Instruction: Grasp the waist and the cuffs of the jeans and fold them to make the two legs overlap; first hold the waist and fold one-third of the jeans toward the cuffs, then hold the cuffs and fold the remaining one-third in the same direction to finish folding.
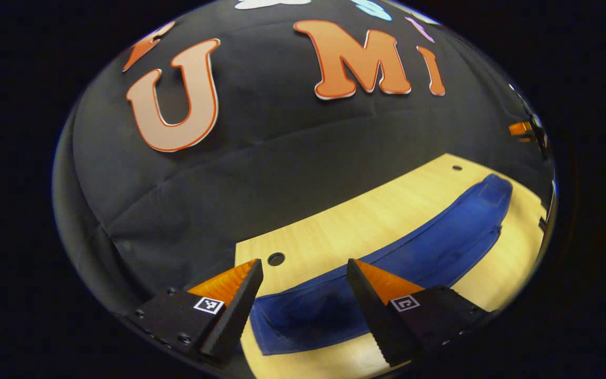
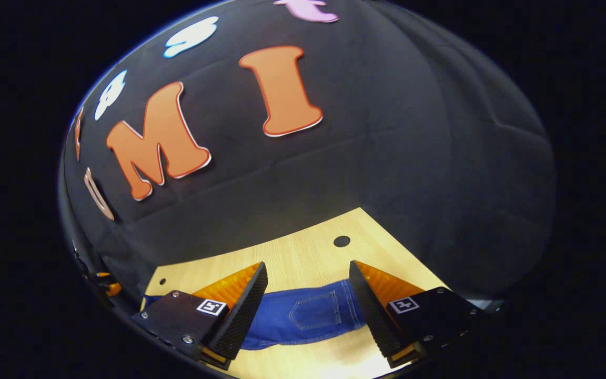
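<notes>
A staged recording booth rather than a home: a black cloth wall [image 1: 282,173] fills each frame's upper part behind a pale, hole-drilled wooden tabletop [image 2: 303,258] below.

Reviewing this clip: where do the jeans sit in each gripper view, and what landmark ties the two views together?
Left gripper view: the jeans stretch from bottom centre toward the right, across the table.
Right gripper view: the jeans lie bottom centre, pocket showing.
Shared landmark: the light wooden table with round holes.

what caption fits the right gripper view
Open right gripper poised above the pocket end of blue jeans lying on a wooden table.
</notes>
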